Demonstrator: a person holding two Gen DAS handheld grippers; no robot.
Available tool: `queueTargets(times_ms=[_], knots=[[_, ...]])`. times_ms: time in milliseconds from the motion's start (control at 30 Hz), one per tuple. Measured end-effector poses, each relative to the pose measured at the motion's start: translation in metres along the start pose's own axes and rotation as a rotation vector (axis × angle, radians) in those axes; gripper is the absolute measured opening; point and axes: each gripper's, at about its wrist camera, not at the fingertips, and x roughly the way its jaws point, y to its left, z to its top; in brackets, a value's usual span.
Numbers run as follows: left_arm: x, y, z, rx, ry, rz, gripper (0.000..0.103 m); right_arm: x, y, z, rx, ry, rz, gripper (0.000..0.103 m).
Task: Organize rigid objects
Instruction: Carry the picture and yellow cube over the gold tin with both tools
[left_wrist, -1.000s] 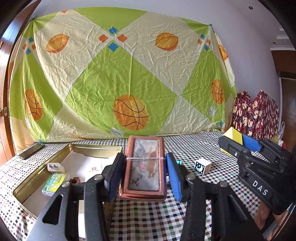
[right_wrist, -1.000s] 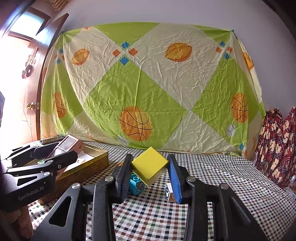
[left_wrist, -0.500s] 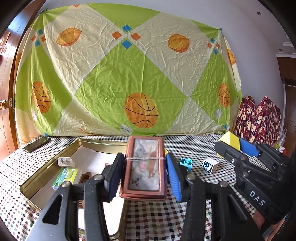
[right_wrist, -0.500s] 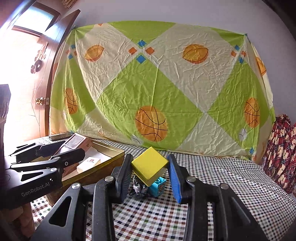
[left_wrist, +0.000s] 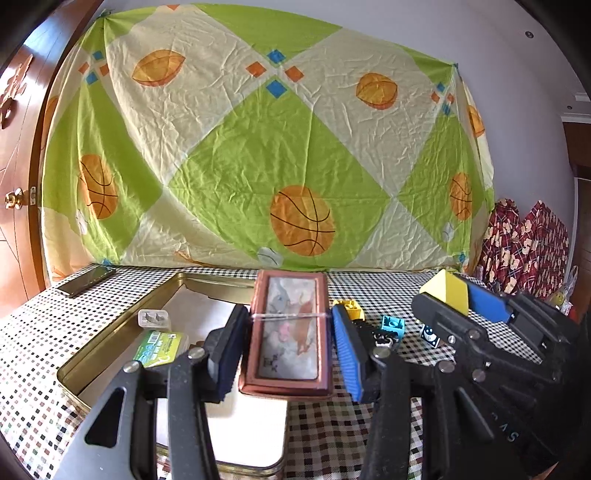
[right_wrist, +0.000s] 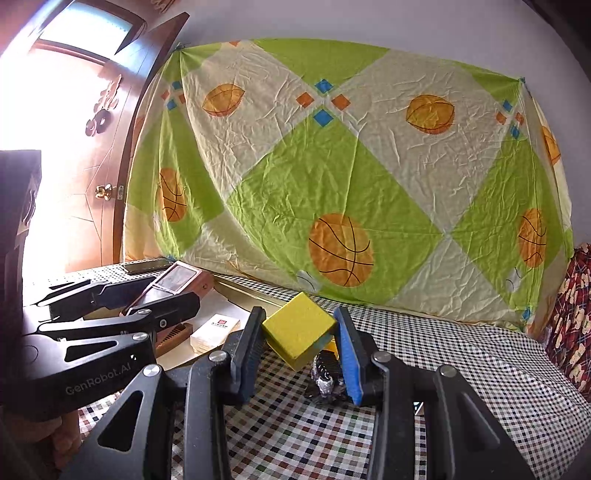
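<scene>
Left gripper (left_wrist: 288, 345) clamps brown box (left_wrist: 287, 332) over tin (left_wrist: 110, 341).

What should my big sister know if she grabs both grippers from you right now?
Left gripper: shut on the brown framed box, held over the gold tin.
Right gripper: shut on the yellow block, held tilted above the checkered tablecloth, beside the tin.
Already in the tin: a green packet, a small clear case, a white card box and a brown comb-like piece.
Left to do: set down both held things, then collect the loose pieces on the cloth: the cyan brick, yellow brick, black-and-white cube and dark toy.
</scene>
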Motion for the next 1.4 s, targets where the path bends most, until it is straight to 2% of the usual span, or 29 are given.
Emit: queueTargets(times_ms=[633, 1000, 1267, 1400], knots=[[-0.002, 0.049, -0.001, -0.057, 0.019, 0.072, 0.046, 0.032, 0.034, 0.011, -0.040, 0.039, 0.082, 0.041], [0.002, 0.068, 0.003, -0.073, 0.042, 0.104, 0.046, 0.046, 0.037, 0.013, -0.026, 0.065, 0.112, 0.040], [0.013, 0.087, 0.008, -0.062, 0.079, 0.162, 0.046, 0.069, 0.060, 0.021, -0.052, 0.106, 0.187, 0.041], [0.023, 0.096, 0.011, -0.054, 0.110, 0.180, 0.046, 0.087, 0.068, 0.027, -0.070, 0.166, 0.218, 0.041]])
